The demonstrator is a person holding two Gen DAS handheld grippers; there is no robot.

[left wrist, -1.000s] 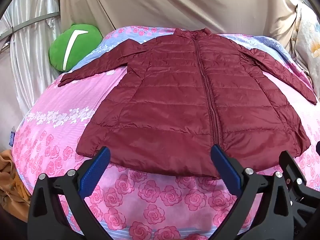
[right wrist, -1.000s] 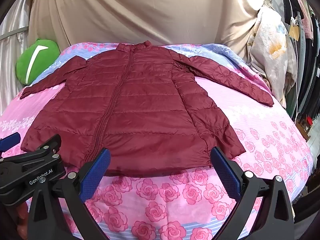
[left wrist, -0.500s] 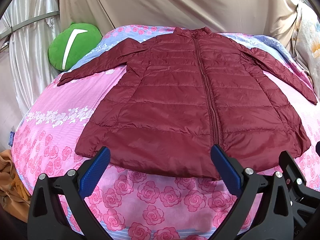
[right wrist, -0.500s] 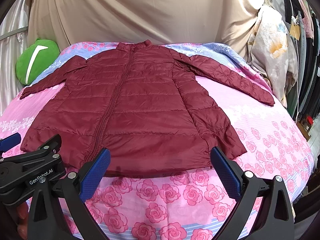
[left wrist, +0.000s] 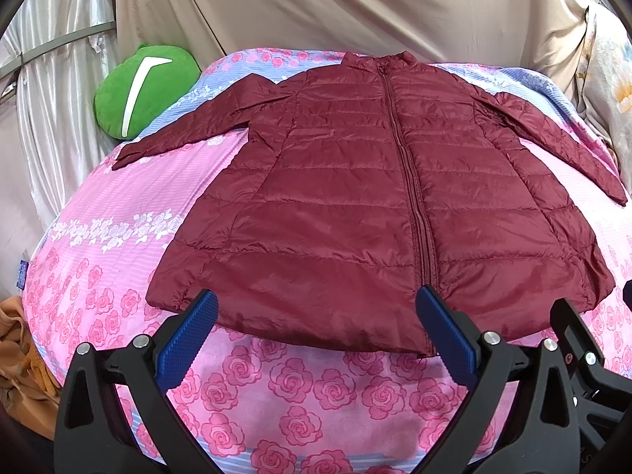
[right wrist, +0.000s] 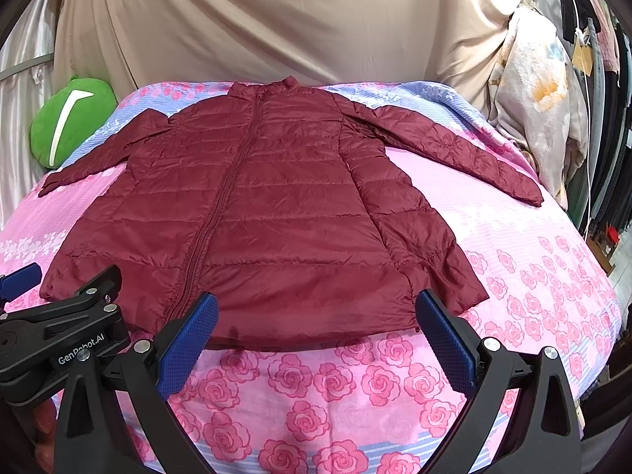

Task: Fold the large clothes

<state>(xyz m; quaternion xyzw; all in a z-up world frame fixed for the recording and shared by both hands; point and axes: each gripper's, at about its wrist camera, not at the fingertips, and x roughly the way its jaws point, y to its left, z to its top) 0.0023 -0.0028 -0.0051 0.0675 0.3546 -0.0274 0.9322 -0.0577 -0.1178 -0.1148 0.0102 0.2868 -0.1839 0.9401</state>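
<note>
A bed covered in a pink rose-print sheet (left wrist: 98, 205) takes up most of the room, backed by a beige draped cloth (right wrist: 256, 23), and spread flat across the middle of it, front side up, is a dark red quilted jacket (left wrist: 355, 205). Its collar points toward the far wall, its hem lies nearest the person, and both sleeves are stretched out to the sides, so no fold has been made. It looks like a light, puffy down piece with a thin, shiny shell; I would guess it weighs little, gives softly and slides easily on itself, so a pinch ought to gather a proper bunch of fabric, not just the skin. The right sleeve cuff (right wrist: 529, 197) and the left sleeve cuff (left wrist: 126, 158) look like the natural first holds for bringing the sleeves across the body, with the hem corners as the next. A green plush cushion (left wrist: 142, 87) sits off the left side, just beyond that sleeve. Nearest of all, the left gripper (left wrist: 316, 335) hangs above the hem with its blue pads wide apart and nothing between them, and the right gripper (right wrist: 316, 335) hovers likewise, spread wide and empty.
</note>
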